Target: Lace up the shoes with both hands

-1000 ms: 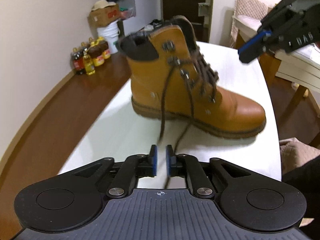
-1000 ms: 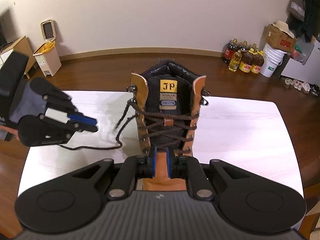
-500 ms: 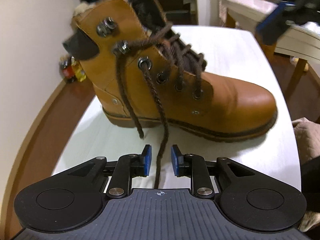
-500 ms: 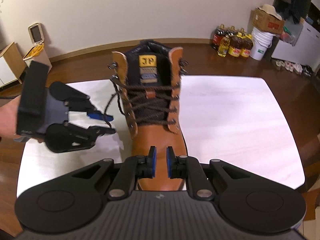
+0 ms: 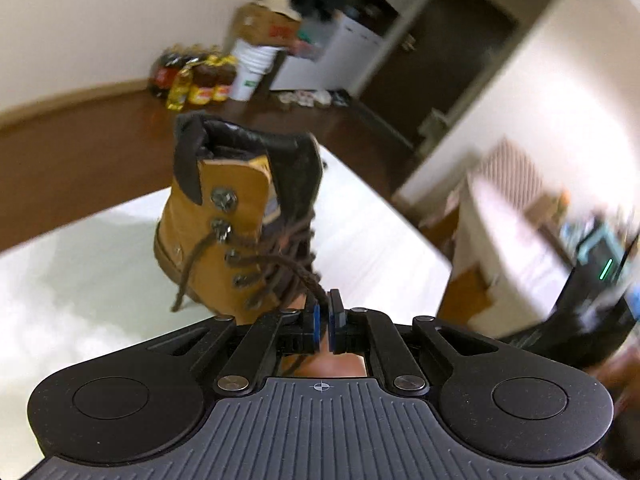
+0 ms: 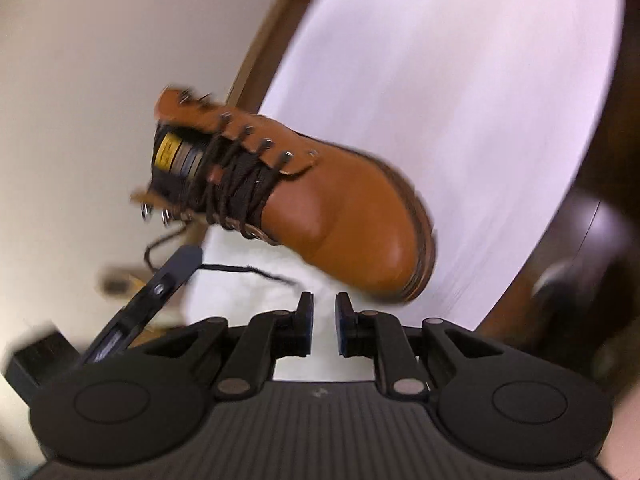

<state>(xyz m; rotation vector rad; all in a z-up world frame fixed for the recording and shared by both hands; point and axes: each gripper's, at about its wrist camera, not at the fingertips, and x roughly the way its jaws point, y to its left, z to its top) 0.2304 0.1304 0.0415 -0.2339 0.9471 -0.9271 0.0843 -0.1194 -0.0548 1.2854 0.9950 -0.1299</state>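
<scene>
White tabletop (image 5: 80,280) carries a tan leather lace-up boot (image 5: 224,240), with dark wood floor (image 5: 80,148) and pale walls beyond it; cooking-oil bottles (image 5: 192,80), a white bucket (image 5: 252,68) and a cardboard box (image 5: 268,24) stand against the far wall. Both views are blurred.

From the left wrist view, the boot stands upright near the middle of the tabletop, its black padded collar at the top and metal hooks and eyelets running down its side. A dark brown braided lace (image 5: 296,276) runs from the eyelets straight into the left hand-held gripper (image 5: 325,316), whose blue-padded jaws are pinched together on it. A second lace end (image 5: 188,272) hangs loose down the boot's side, its tip near the tabletop.

In the right wrist view the boot (image 6: 340,216) appears tilted, its toe pointing toward the camera and its yellow tongue label visible. The right hand-held gripper (image 6: 324,320) hovers just short of the toe, its jaws opening with nothing between them. To its left the left hand-held gripper (image 6: 176,268) is seen edge-on, with a taut lace (image 6: 248,270) running from its tip towards the boot.
</scene>
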